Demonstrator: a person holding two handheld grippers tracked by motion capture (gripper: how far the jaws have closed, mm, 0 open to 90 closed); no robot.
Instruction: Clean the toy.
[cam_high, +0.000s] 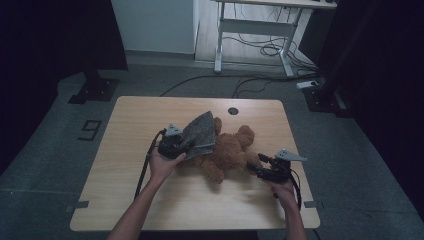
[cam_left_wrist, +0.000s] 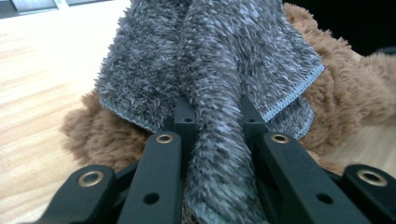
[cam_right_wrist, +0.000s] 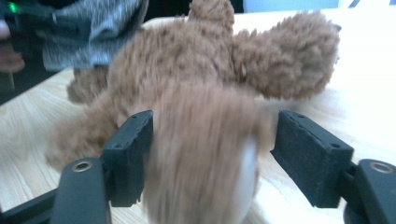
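A brown teddy bear (cam_high: 231, 150) lies on the wooden table (cam_high: 150, 200). A grey fluffy cloth (cam_high: 202, 132) is draped over its left side. My left gripper (cam_high: 192, 145) is shut on a fold of that cloth (cam_left_wrist: 210, 70), and the bear's fur (cam_left_wrist: 345, 98) lies under and beyond it. My right gripper (cam_high: 254, 166) is at the bear's right end, jaws pointing left. In the right gripper view its jaws (cam_right_wrist: 212, 135) stand wide apart around a blurred limb (cam_right_wrist: 201, 158) of the bear (cam_right_wrist: 187, 60); the right pad (cam_right_wrist: 308, 154) is clear of the fur.
A round hole (cam_high: 233, 111) is in the tabletop behind the bear. Beyond the table stand a white desk frame (cam_high: 255, 30) with loose cables on the floor and black stand bases (cam_high: 95, 90) at both sides. Bare wood lies toward the front edge.
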